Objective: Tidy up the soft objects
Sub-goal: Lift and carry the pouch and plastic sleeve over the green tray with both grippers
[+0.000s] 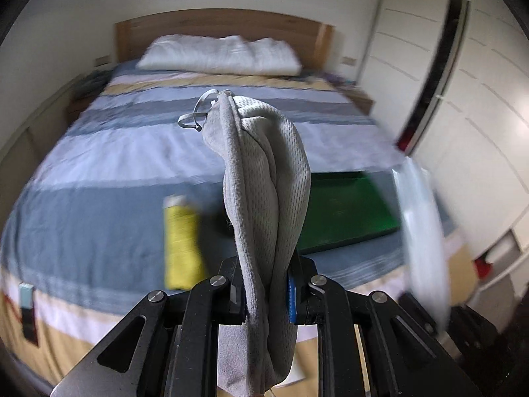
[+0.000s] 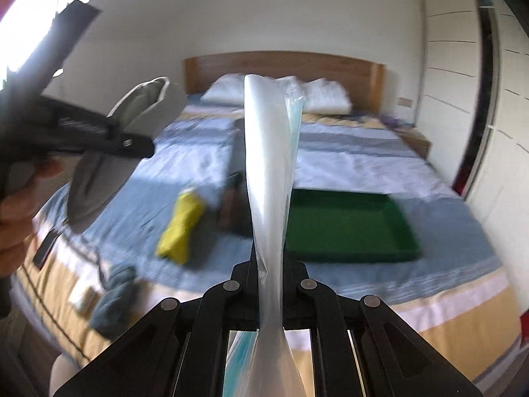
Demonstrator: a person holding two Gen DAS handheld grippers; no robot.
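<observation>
Left tongs (image 1: 267,289) clamped tight on a grey mesh pouch (image 1: 264,172), fabric bunched up btwn the jaws and standing up in front of the lens, a thin cord loop (image 1: 198,112) at its top end; right tongs (image 2: 269,276) pinched hard on a clear plastic bag (image 2: 269,152), the film twisted into a tall strip w/ something pale blue showing thru it low down; both items are up in the air over the foot of the bed (image 1: 109,178), not touching it; on the striped cover lies a yellow cloth (image 2: 180,228), just left of a green tray (image 2: 350,228) that sits toward the right edge of the bed, and the tray's floor looks bare; a dark teal cloth (image 2: 114,301) hangs at the near-left edge in the right wrist view; white pillow (image 1: 220,54) against the wooden headboard (image 1: 224,21) at the far end; white wardrobe (image 1: 469,76) along the right wall; in the right wrist view the person's hand (image 2: 15,205) grips the left tool at far left, grey pouch sticking out of it; much of the bed is motion-blurred, so small stuff near the yellow cloth can't be made out.
</observation>
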